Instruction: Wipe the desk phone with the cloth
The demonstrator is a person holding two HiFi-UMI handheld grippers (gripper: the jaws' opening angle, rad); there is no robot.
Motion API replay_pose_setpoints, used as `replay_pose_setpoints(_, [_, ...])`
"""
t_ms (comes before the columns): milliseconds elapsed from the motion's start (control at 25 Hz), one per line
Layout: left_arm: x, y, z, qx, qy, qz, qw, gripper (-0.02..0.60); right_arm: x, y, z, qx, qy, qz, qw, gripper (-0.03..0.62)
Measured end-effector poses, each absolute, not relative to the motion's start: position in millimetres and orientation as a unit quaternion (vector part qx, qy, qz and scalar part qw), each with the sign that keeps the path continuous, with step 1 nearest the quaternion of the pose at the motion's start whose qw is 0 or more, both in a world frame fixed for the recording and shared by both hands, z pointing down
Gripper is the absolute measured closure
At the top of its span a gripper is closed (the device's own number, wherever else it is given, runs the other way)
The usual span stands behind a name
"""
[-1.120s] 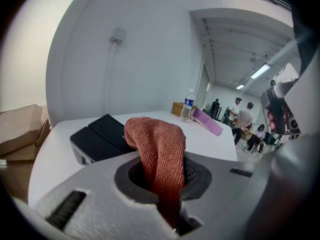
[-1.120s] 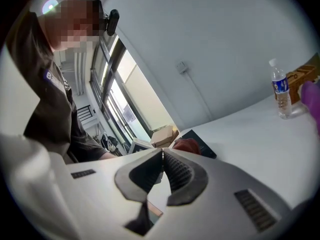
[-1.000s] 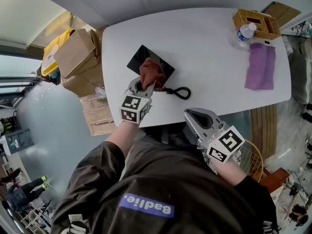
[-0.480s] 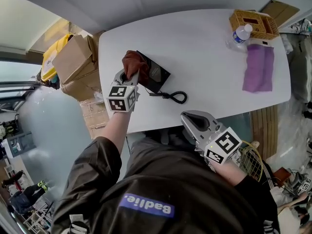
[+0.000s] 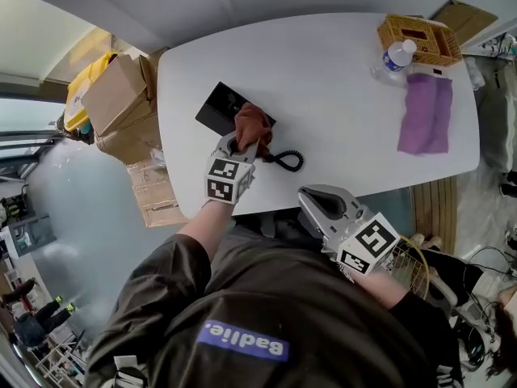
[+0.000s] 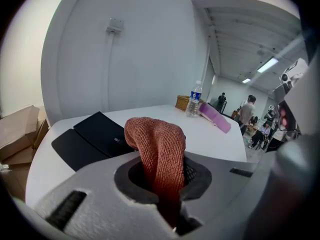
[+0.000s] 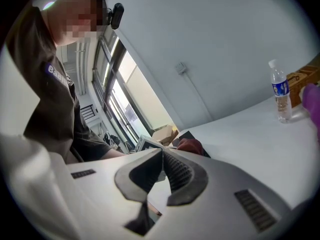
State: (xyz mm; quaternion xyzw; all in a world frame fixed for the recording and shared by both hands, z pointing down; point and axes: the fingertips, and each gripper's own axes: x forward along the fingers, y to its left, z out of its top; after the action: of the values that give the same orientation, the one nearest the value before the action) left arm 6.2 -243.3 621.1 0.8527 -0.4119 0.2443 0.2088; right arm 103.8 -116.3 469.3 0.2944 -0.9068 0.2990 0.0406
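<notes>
We held the cloth [image 5: 253,124] clamped in the left gripper's [image 5: 241,145] jaws over the near-right end of the desk phone [image 5: 216,106], its long axis running far-left across the table [image 5: 339,95]; the right gripper [image 5: 321,201], jaws together and empty, hung off the near edge.

Right hand-held gripper [image 7: 162,153], jaws together (bottle [image 7: 280,95] beyond).

Only one readable text: purple patch [image 5: 245,339] on the person's shirt is showing white letters, reading roughly "Badlie." Blue label on the water bottle [image 5: 393,57] is coming out too small to read.
</notes>
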Motion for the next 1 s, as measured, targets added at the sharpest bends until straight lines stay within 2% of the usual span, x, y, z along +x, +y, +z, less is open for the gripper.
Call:
replay_pose_setpoints(200, [13, -248, 609, 0.857, -0.413, 0.236, 0.201, 0.528, 109, -117, 469, 0.289, -0.909, 0.299, 0.035, 0.565])
replay_pose_setpoints(520, [-45, -313, 572, 0.836, -0.47, 0.239, 0.149, 0.528, 106, -130, 461, 0.278, -0.916, 0.288, 0.024, 0.565])
replay_pose_setpoints(720, [-54, -336, 574, 0.821, -0.489, 0.25, 0.157, 0.528, 108, -133, 462, 0.272, -0.917, 0.29, 0.025, 0.565])
replay_pose_setpoints(1000, [-17, -328, 593, 0.823, -0.464, 0.266, 0.191, 0.528, 116, -134, 462, 0.272, -0.916, 0.294, 0.032, 0.565])
